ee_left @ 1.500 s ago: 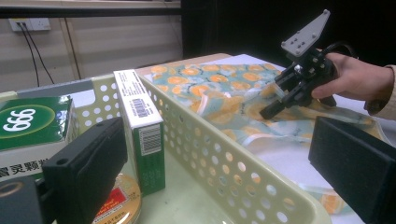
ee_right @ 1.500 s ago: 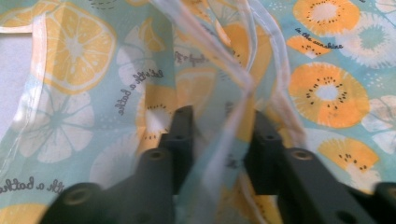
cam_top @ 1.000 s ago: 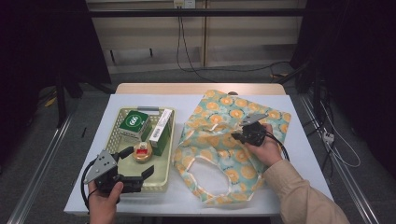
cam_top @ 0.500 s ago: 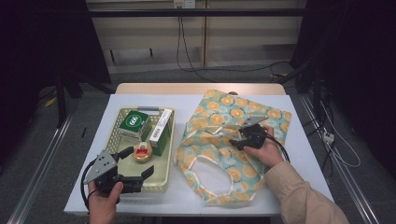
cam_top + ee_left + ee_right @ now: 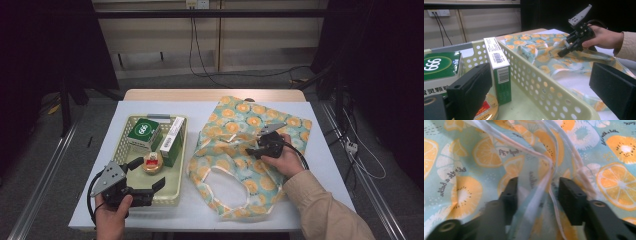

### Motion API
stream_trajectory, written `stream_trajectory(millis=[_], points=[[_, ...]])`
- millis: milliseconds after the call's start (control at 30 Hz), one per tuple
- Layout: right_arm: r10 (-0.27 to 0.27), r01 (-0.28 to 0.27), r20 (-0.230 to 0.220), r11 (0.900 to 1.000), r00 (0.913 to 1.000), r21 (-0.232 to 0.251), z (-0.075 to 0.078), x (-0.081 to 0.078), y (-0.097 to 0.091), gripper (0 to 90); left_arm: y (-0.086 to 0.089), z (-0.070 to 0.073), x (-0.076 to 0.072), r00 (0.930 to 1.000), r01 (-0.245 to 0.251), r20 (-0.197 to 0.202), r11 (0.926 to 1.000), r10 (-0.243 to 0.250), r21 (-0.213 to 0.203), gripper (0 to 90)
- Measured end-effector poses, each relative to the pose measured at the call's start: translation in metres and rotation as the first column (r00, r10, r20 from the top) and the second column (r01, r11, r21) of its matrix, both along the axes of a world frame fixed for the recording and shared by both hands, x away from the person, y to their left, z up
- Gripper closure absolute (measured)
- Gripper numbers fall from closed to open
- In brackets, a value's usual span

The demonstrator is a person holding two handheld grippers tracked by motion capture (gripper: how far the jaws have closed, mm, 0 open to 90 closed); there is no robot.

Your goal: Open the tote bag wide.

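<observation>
Here, the bag: orange-print cloth, lying flat on the table's right half, long axis running from the far right corner to the near edge, mouth and white-trimmed handle loop toward the person. Since a second ago its middle has bunched into a raised fold. Basket, left, holds boxes, untouched. Right gripper: jaws half apart, just closing after opening wide, the raised hem between them, not yet pinched; likely a re-grip to open the bag. Left gripper: jaws apart, straddling the basket's near right corner.
</observation>
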State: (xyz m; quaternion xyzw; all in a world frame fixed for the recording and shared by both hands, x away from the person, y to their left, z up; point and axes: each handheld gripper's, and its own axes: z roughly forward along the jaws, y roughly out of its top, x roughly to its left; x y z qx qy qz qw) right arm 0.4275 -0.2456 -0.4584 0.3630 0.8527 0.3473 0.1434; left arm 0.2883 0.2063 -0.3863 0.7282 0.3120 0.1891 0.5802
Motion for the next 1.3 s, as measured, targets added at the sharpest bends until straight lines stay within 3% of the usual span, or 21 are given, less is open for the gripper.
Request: stream_trajectory(millis=[167, 367, 667, 833, 1300], points=[[-0.02, 0.02, -0.004, 0.9998, 0.9998, 0.007, 0.0, 0.004, -0.005, 73.3, 0.0, 0.0, 0.0, 1.0, -0.002, -0.001, 1.0, 0.002, 0.0, 4.3], [-0.029, 0.029, 0.007, 0.9996, 0.9996, 0.008, 0.0, 0.008, -0.009, 86.9, 0.001, -0.001, 0.0, 1.0, -0.002, -0.001, 1.0, 0.002, 0.001, 4.3], [-0.048, 0.048, -0.02, 0.9984, 0.9987, 0.03, 0.004, 0.013, -0.012, 89.7, 0.001, -0.001, 0.001, 1.0, -0.007, -0.004, 1.0, 0.007, -0.001, 4.3], [-0.057, 0.058, -0.01, 0.9958, 0.9983, 0.07, 0.019, 0.014, -0.016, 89.8, 0.002, 0.001, 0.0, 1.0, -0.009, -0.002, 1.0, 0.009, 0.0, 4.3], [-0.07, 0.068, 0.015, 0.9914, 0.9975, 0.112, 0.064, 0.014, -0.017, 89.7, 0.0, 0.012, 0.002, 1.0, -0.005, 0.001, 0.9999, 0.005, -0.014, 4.3]])
